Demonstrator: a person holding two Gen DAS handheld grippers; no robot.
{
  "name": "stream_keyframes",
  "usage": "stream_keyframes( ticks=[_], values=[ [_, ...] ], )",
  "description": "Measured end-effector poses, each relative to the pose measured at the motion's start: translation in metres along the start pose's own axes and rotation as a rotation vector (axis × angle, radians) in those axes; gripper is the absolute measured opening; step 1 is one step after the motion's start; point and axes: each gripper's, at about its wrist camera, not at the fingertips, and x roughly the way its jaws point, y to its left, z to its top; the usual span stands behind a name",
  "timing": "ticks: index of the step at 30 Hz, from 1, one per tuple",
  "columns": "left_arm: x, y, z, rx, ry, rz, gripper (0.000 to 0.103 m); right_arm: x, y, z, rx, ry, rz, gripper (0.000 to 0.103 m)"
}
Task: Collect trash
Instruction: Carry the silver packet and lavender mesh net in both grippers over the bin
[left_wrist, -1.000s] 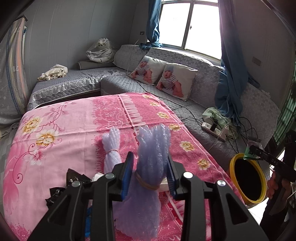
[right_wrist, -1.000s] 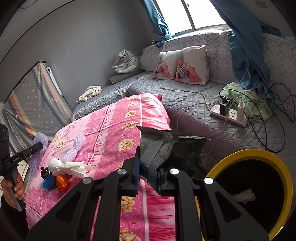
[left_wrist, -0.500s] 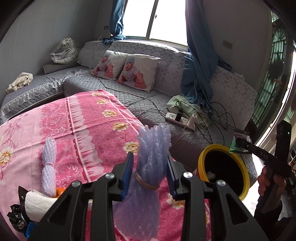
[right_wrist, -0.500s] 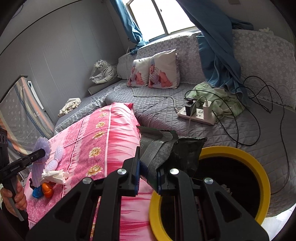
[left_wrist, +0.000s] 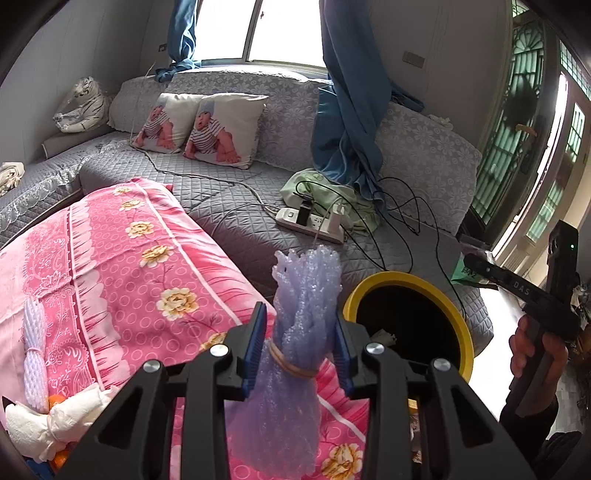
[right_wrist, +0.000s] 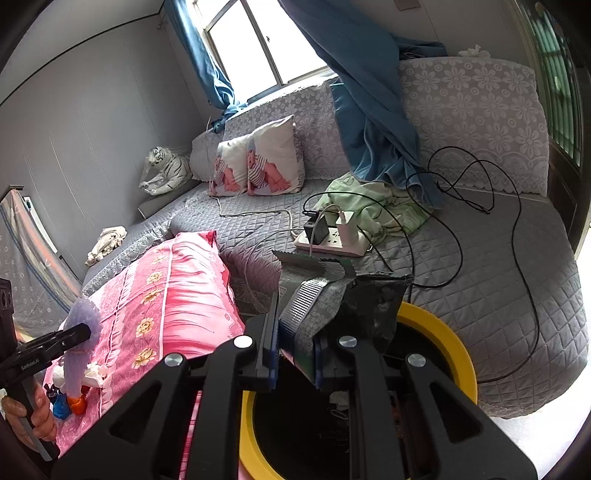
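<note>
Both tongs hold trash: the left tongs (left_wrist: 298, 347) grip the purple foam bundle (left_wrist: 295, 354), the right tongs (right_wrist: 295, 350) the crumpled wrapper (right_wrist: 332, 295), which has now come over the yellow bin (right_wrist: 443, 354), ready for dropping.

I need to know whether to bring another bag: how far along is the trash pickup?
Partly done. Some scraps already lie inside the yellow-rimmed bin. In hand: the left gripper clamps a purple foam net bundle, and the right gripper holds a crumpled dark wrapper over the bin. Left on the pink cloth: a white foam net, wadded tissue and small orange and blue bits.
</note>
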Motion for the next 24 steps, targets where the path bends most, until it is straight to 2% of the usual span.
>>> stream_keyframes(
  ticks=[12,24],
  values=[
    [0.046,-0.059,0.01,0.073,0.049,-0.109,0.032,-0.008,-0.026,-0.001,0.029,0.008,-0.064,0.013],
    [0.086,-0.098,0.008,0.102,0.099,-0.166,0.032,0.006,-0.044,-0.012,0.054,0.056,-0.089,0.013]
  ],
)
